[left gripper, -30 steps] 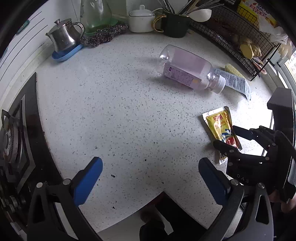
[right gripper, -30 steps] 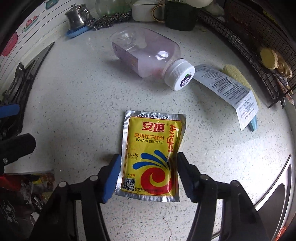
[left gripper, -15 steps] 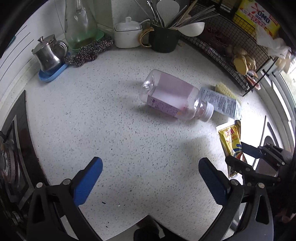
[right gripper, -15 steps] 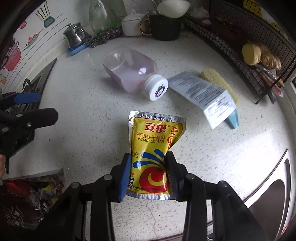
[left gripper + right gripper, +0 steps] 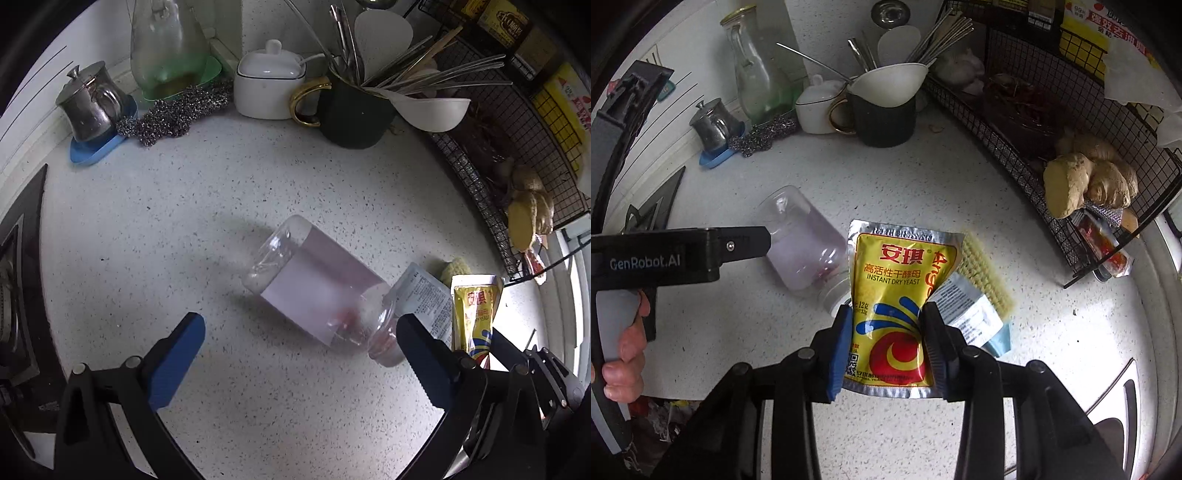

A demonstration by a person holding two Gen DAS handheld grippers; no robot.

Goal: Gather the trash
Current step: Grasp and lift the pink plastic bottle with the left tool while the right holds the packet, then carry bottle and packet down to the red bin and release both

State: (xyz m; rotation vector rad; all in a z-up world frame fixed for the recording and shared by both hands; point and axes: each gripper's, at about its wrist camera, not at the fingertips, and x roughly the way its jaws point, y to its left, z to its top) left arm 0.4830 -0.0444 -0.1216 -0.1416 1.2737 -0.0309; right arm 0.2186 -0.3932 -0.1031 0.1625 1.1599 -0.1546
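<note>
A clear plastic bottle [image 5: 317,291] with a pinkish label lies on its side on the speckled countertop [image 5: 221,206]. My left gripper [image 5: 298,325] hangs open just above it, its blue pads wide apart on either side of the bottle's near end. My right gripper [image 5: 888,314] is shut on a yellow yeast packet [image 5: 897,288], which is held up off the counter and creased between the pads. In the left wrist view the packet [image 5: 474,314] shows at the right. In the right wrist view the bottle [image 5: 801,243] lies behind the packet, and a printed paper leaflet [image 5: 967,306] lies beside it.
A yellow brush [image 5: 982,273] lies by the leaflet. At the back stand a dark mug of utensils [image 5: 354,114], a white lidded jar [image 5: 269,88], a steel pot [image 5: 92,107] and a scourer [image 5: 173,118]. A wire rack [image 5: 1015,122] holds ginger at the right. The stove [image 5: 14,295] is at the left.
The right gripper closed on the yeast packet and lifted it off the counter. The left gripper moved across the counter to hover over the bottle, still open.
</note>
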